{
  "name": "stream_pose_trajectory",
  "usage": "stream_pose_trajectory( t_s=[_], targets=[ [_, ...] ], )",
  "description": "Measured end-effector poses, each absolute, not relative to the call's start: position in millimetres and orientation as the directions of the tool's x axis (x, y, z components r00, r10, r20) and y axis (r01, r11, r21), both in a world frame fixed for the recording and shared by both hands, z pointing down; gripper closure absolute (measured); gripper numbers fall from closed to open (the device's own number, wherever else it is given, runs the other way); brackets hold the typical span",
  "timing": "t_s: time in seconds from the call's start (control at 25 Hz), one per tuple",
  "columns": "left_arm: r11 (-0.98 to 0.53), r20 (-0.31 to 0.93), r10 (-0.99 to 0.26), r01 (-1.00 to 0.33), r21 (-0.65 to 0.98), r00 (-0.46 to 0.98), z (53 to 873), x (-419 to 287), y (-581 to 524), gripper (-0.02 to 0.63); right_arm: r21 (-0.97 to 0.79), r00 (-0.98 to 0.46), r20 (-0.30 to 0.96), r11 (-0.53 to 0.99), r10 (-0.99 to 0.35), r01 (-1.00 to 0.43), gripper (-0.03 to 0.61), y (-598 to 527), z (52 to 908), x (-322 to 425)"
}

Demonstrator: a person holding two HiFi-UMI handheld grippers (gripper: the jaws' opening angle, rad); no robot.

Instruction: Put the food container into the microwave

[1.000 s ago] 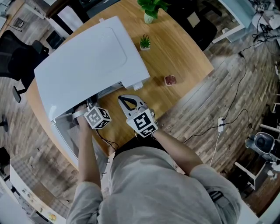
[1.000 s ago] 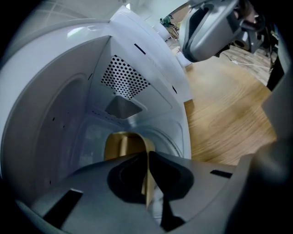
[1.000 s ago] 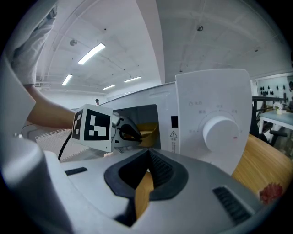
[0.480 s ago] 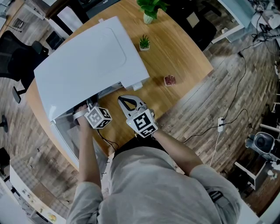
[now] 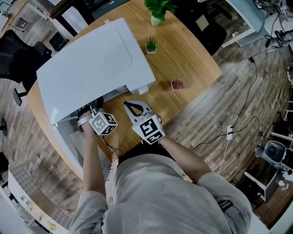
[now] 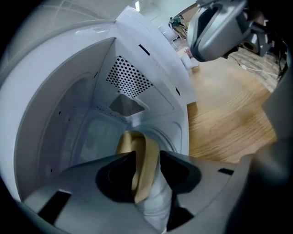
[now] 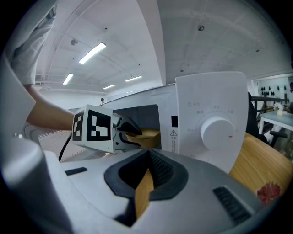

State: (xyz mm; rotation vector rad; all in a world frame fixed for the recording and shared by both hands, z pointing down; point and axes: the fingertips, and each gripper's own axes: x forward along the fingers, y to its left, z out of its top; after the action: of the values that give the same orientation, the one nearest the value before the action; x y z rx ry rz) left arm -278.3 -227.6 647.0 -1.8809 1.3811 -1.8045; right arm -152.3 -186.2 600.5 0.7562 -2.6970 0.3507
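The white microwave point(image 5: 96, 64) stands on the round wooden table point(image 5: 192, 55) with its door point(image 5: 68, 141) swung open at the left. My left gripper point(image 6: 146, 153) reaches into the cavity; in the head view only its marker cube point(image 5: 103, 122) shows. Its jaws have just been opening, and the tan rim of the food container point(image 6: 139, 164) stands between them with a dark gap on the left side. The right gripper view shows the same container point(image 7: 146, 135) inside the opening. My right gripper point(image 7: 149, 153) hangs in front of the microwave point(image 7: 208, 123), shut and empty.
Two small potted plants point(image 5: 151, 44) point(image 5: 158, 9) stand at the far side of the table. A small red thing point(image 5: 177, 84) lies to the right of the microwave. A black office chair point(image 5: 18, 59) is at the left, and a cable point(image 5: 229, 132) lies on the floor.
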Motion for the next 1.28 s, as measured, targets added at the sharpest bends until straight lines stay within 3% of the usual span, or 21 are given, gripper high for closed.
stream_pose_trajectory(
  t_s=[0.56,1.28],
  targets=[
    [-0.499,0.665,-0.724,-0.527,-0.688,-0.184,634.6,-265.2,-204.8,0.436,-0.133,-0.823,0.356,0.847,-0.444,-0.514,0.574,-178.9,592.6,-149.6],
    [-0.393,0.676,-0.724,-0.725,-0.566,-0.135,629.8,-239.9,-169.7,0.449,-0.123,-0.843,0.339,0.869,-0.417,-0.479,0.574,-168.4,581.8,-144.4]
  ],
)
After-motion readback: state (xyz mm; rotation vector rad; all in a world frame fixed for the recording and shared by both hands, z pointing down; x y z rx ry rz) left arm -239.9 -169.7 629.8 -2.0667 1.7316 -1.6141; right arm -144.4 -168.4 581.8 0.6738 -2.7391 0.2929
